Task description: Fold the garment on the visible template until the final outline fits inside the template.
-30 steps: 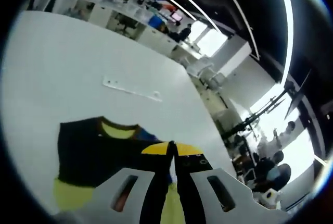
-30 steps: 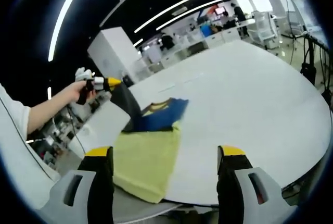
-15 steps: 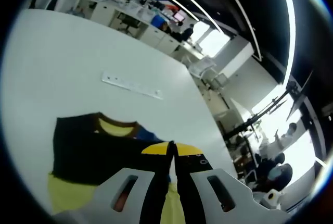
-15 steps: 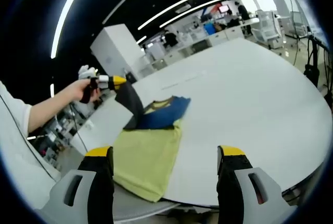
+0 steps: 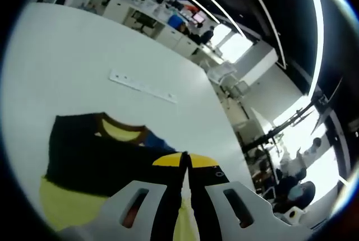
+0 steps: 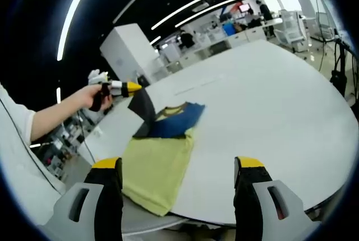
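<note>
A shirt (image 6: 160, 154), yellow-green in the body with a black and blue upper part, lies near the edge of a large white table (image 6: 269, 112). The fold looks to be under way rather than finished: one black flap is lifted off the table and partly turned over, while the yellow-green lower half lies flat and unfolded. No template outline can be made out under the cloth, so whether the shape fits cannot be judged.

The left gripper (image 6: 130, 88), held in a person's hand (image 6: 96, 96), has its yellow-tipped fingers pressed together on the raised black flap. In the left gripper view those fingers (image 5: 168, 160) meet with no gap above the shirt (image 5: 84, 157).

The right gripper (image 6: 178, 165) hangs over the table edge, fingers spread wide, holding and touching nothing.
</note>
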`<state>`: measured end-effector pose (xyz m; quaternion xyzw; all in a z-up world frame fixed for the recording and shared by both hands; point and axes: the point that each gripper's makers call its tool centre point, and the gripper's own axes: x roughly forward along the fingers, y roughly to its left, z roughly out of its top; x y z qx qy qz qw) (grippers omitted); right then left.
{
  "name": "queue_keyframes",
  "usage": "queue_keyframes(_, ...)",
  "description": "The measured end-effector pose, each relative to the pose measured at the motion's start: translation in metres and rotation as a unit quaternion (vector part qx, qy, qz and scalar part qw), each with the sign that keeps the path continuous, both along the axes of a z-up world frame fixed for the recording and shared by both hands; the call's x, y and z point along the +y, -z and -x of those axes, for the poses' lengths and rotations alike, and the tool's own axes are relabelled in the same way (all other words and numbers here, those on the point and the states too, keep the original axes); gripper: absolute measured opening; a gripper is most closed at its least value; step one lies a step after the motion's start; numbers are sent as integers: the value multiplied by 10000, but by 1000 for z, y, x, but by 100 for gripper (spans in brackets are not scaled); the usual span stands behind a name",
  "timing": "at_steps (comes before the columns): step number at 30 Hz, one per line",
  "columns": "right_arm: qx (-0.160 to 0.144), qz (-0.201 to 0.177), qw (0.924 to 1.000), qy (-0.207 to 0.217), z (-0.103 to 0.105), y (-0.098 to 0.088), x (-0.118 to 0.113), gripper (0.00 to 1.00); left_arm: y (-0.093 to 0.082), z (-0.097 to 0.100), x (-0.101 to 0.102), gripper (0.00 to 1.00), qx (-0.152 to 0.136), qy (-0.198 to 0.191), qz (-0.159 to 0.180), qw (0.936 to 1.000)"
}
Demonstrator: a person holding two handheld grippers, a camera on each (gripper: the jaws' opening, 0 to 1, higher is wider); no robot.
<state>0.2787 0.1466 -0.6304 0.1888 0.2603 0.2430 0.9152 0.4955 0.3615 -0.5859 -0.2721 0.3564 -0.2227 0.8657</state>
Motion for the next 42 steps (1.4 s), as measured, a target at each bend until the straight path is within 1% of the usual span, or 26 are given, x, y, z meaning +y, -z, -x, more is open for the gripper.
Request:
queue_keyframes(10,51,3,9999,-131,-5,5,6,81,16,-3,-13,0,120,-69,-55,9999)
queue_keyframes(15,78,6,9997,-213,-6,8,10,82,26,-1,-17,0,185,-196,-8,9996)
queue_keyframes(20,73,160,9988,-463,-6,11,19,82,38,1,-25,0,324,-273,86,9991)
queue_keyframes(27,71,281,9969,-727,-7,16,24,83,49,1,-35,0,393,-253,72,9989)
queue_keyframes(30,6,389,9951,-910,-8,18,29,86,54,1,-40,0,442,-237,58,9987)
queue_keyframes(33,-120,409,9939,-1012,-10,18,34,94,59,0,-44,0,517,-253,93,9983)
queue_keyframes(35,-124,384,9930,-1107,-10,19,37,96,62,0,-46,0,544,-248,75,9982)
queue_keyframes(38,-197,467,9910,-1237,-12,21,41,99,67,-1,-49,0,594,-250,59,9979)
queue_keyframes(42,-223,502,9876,-1469,-12,24,44,100,74,0,-55,0,668,-253,47,9974)
